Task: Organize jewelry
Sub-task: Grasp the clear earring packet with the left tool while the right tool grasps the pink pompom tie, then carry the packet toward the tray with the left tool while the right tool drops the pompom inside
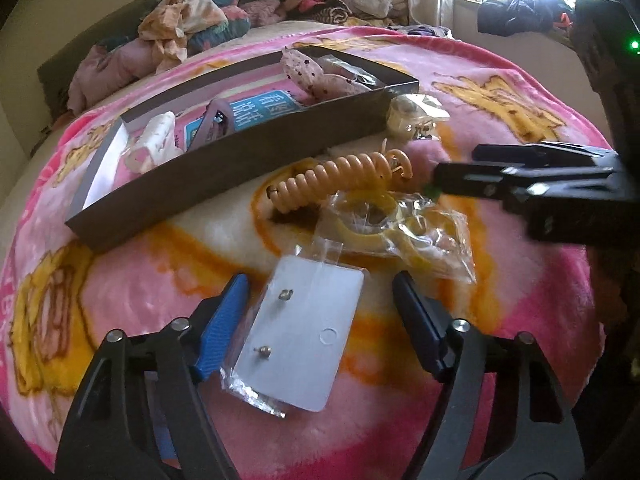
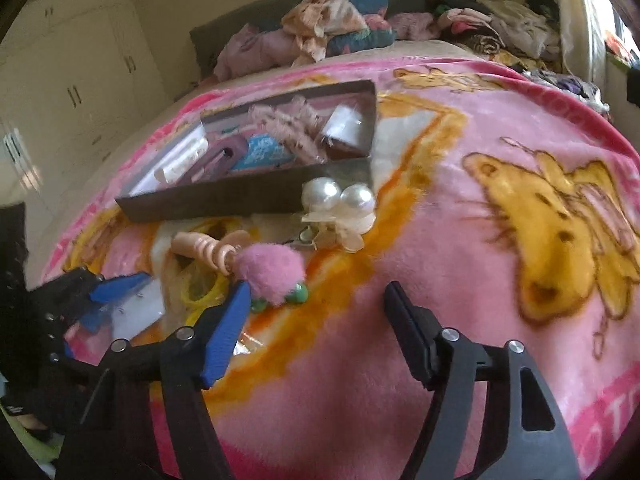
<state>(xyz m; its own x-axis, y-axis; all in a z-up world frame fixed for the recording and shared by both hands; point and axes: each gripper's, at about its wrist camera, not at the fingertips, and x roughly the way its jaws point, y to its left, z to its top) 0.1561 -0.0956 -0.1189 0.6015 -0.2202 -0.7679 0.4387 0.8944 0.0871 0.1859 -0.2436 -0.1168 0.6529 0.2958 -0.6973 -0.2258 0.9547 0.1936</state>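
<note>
A white earring card in a clear plastic sleeve (image 1: pixel 298 340) is seen lying flat on the pink blanket with yellow cartoon pictures (image 1: pixel 520 280), and two small studs are pinned on it. The card lies between the two fingers of the left tongs (image 1: pixel 320 300), which are spread wide apart; whether the blue finger (image 1: pixel 224 312) touches the sleeve cannot be told. Just past the card, a crinkly clear bag with yellow rings inside (image 1: pixel 400 228) is found, and behind that a peach coiled spiral hair tie (image 1: pixel 340 176).

In the right wrist view, the right tongs (image 2: pixel 316 304) are held open over the blanket with nothing between them. A fluffy pink pompom with green beads (image 2: pixel 276 272) is seen close to their blue finger (image 2: pixel 224 336), but whether it is touched cannot be told. A cream hair clip with two big white pearls (image 2: pixel 340 208) is found a little farther back, just beside the long dark cardboard box (image 2: pixel 224 200).

Inside the box, a mauve hair clip (image 2: pixel 220 160), a pink speckled bow (image 2: pixel 296 128) and a blue printed card (image 2: pixel 260 152) are kept. A pile of crumpled clothes (image 2: pixel 340 28) is heaped at the far end of the bed.
</note>
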